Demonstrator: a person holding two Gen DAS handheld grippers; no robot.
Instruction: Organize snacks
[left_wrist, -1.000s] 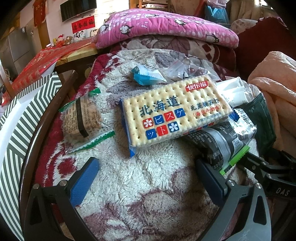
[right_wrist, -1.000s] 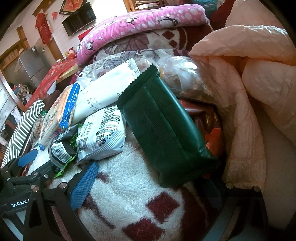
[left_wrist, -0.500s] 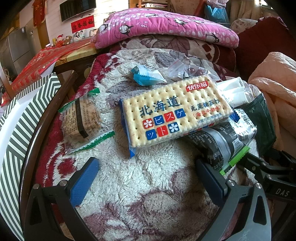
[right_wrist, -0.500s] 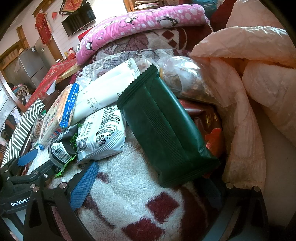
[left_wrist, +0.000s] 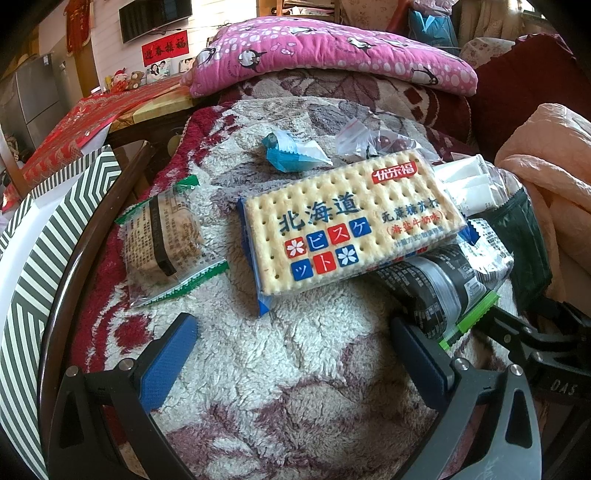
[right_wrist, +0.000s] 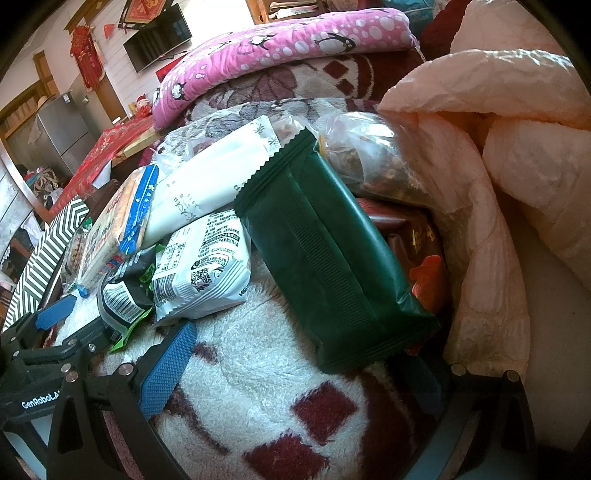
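Note:
Snacks lie piled on a fuzzy white and maroon blanket (left_wrist: 295, 369). A big cracker pack (left_wrist: 351, 221) rests on a black packet (left_wrist: 436, 288) with a green edge. Left of it sits a small clear-wrapped cake (left_wrist: 166, 240); behind it, a blue candy wrapper (left_wrist: 291, 153). My left gripper (left_wrist: 291, 354) is open, just short of the cracker pack, with nothing between its fingers. In the right wrist view a dark green bag (right_wrist: 332, 258) leans over a white packet (right_wrist: 203, 266), a long white pack (right_wrist: 214, 181) and a red bag (right_wrist: 421, 251). My right gripper (right_wrist: 295, 365) is open below the green bag.
A green and white striped box (left_wrist: 44, 251) stands at the left beyond the dark wooden rail (left_wrist: 85, 258). A pink penguin pillow (left_wrist: 325, 51) lies at the back. A peach quilt (right_wrist: 498, 155) crowds the right side. The other gripper (left_wrist: 546, 354) shows at the lower right.

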